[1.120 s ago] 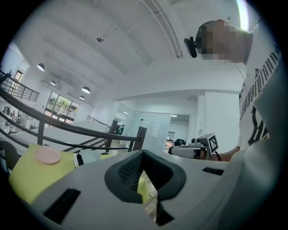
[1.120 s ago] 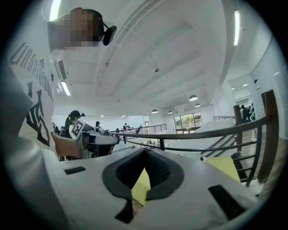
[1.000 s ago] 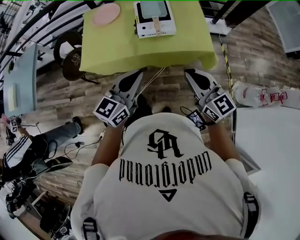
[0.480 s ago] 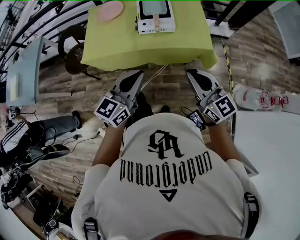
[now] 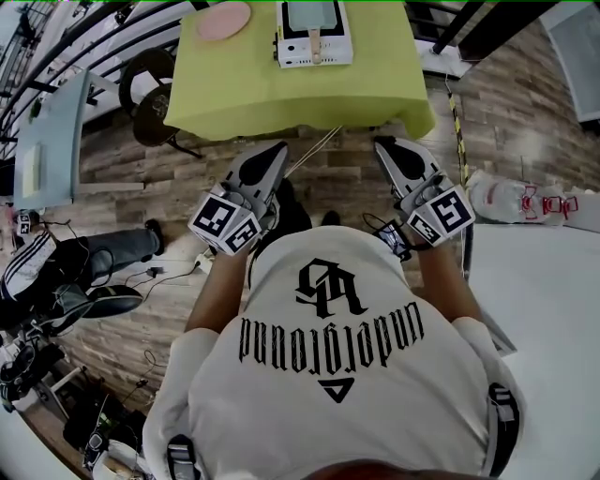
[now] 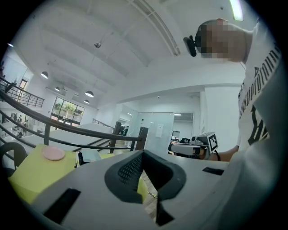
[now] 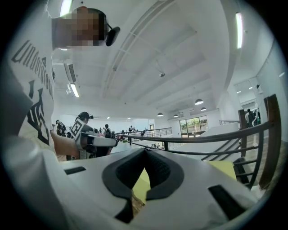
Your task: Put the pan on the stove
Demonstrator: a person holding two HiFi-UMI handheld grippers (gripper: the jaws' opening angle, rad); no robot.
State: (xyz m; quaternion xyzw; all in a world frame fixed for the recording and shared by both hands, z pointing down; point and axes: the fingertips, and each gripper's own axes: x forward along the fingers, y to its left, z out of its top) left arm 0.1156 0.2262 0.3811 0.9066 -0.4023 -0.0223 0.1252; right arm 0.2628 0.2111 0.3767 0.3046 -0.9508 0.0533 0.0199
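Short of the green table (image 5: 234, 94), my left gripper (image 5: 271, 153) and right gripper (image 5: 388, 148) are closed, empty; only overhead shows the stove (image 5: 302, 58) top, perhaps bearing the pan (image 5: 312, 17).

Bright, even light comes from ceiling lamps (image 6: 89, 94) and windows (image 7: 193, 125). Both gripper views bend strongly at dark round edges
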